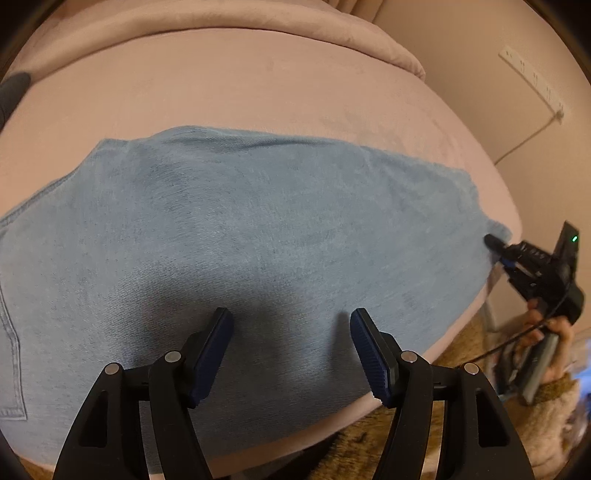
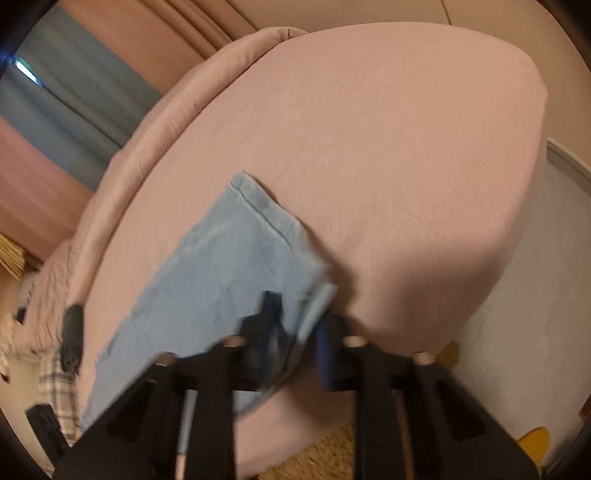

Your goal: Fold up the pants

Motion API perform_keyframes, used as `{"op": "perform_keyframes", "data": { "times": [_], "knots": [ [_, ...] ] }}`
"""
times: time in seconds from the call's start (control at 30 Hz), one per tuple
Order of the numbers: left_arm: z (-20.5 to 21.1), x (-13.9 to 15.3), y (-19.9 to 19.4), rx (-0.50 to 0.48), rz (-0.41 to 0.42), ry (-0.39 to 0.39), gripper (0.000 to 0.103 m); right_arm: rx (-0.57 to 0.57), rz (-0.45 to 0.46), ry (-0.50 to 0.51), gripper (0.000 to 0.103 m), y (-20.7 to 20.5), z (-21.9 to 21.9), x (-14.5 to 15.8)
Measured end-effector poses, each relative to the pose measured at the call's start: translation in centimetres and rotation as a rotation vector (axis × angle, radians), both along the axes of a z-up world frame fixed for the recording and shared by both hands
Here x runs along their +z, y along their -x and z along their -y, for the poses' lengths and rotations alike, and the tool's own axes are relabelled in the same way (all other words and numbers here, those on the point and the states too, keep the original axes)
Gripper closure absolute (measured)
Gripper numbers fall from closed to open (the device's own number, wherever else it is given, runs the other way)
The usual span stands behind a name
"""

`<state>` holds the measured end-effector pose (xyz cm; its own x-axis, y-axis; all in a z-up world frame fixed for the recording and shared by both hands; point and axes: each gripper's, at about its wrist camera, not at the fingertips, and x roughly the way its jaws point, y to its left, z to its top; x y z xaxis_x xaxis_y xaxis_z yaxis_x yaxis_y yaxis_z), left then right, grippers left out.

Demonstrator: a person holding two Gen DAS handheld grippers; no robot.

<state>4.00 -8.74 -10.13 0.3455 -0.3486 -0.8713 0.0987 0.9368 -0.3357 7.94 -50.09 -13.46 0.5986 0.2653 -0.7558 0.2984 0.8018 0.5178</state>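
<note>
Left wrist view: light blue denim pants (image 1: 236, 236) lie spread flat on a pink bed (image 1: 258, 88), filling most of the near half of the mattress surface. A stitched pocket seam runs along the left edge of the cloth. The left gripper (image 1: 291, 350) hangs over the near part of the denim with its two blue-padded fingers (image 1: 214, 354) spread wide apart and nothing between them. At the right edge of the pants, the right gripper (image 1: 496, 245) meets the cloth at its hem corner, with a hand (image 1: 554, 332) holding its handle lower right. A pink folded cover (image 1: 258, 33) lies along the far side of the bed. A white power strip (image 1: 532, 79) is fixed to the wall at far right. A brown shaggy rug (image 1: 388, 435) shows below the near edge of the mattress.

Right wrist view: blurred by motion. The right gripper (image 2: 295, 314) has the hem end of the pants (image 2: 221, 266) between its fingers; the cloth passes between the pads, which stand close on the fabric. From there the pant leg runs to the near left across the bed (image 2: 388, 147). Blue and pink curtains (image 2: 66, 122) hang at far left.
</note>
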Motion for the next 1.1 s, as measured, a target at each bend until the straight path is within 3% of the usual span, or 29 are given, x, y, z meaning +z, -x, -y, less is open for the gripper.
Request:
{"op": "perform_keyframes", "data": {
  "times": [0.1, 0.17, 0.3, 0.4, 0.5, 0.63, 0.67, 0.7, 0.73, 0.77, 0.9, 1.0, 1.1],
  "knots": [
    [-0.9, 1.8, -0.7, 0.002, 0.021, 0.104, 0.038, 0.051, 0.063, 0.106, 0.091, 0.0, -2.3, 2.7],
    [-1.5, 3.4, -1.3, -0.001, 0.057, 0.172, 0.038, 0.146, 0.168, 0.171, 0.092, 0.3, -5.3, 5.7],
    [-1.6, 5.1, -3.1, -0.016, 0.07, 0.308, 0.038, 0.355, 0.287, 0.18, 0.092, 1.7, -11.7, 9.2],
    [-1.3, 5.0, -4.7, -0.013, 0.07, 0.397, 0.037, 0.523, 0.304, 0.159, 0.092, 2.7, -16.5, 9.4],
    [-0.4, 3.2, -6.4, 0.002, 0.009, 0.454, 0.037, 0.616, 0.252, 0.128, 0.092, 2.5, -20.1, 7.3],
    [0.1, 1.4, -7.2, 0.017, -0.065, 0.444, 0.038, 0.696, 0.184, 0.078, 0.091, 3.0, -22.5, 5.2],
    [0.1, 1.2, -7.3, 0.035, -0.071, 0.442, 0.045, 0.712, 0.179, 0.113, 0.091, 3.5, -23.2, 5.1],
    [0.0, 1.0, -7.4, 0.057, -0.076, 0.41, 0.07, 0.714, 0.179, 0.14, 0.091, 3.6, -23.6, 5.1],
    [-0.5, 1.2, -7.4, 0.071, -0.072, 0.365, 0.089, 0.72, 0.176, 0.159, 0.091, 3.7, -24.1, 5.3],
    [-0.6, 1.3, -7.3, 0.073, -0.064, 0.344, 0.094, 0.72, 0.181, 0.156, 0.091, 3.7, -24.3, 5.6],
    [-2.4, 3.8, -6.2, 0.11, 0.022, 0.33, 0.097, 0.763, 0.218, 0.147, 0.091, 4.3, -25.5, 7.1],
    [-4.4, 6.1, -4.6, 0.122, 0.091, 0.24, 0.097, 0.827, 0.263, 0.124, 0.091, 5.2, -27.0, 8.5],
    [-6.0, 5.9, -4.5, 0.142, 0.108, 0.137, 0.097, 0.908, 0.284, 0.096, 0.091, 5.8, -30.0, 8.9]
  ]
}}
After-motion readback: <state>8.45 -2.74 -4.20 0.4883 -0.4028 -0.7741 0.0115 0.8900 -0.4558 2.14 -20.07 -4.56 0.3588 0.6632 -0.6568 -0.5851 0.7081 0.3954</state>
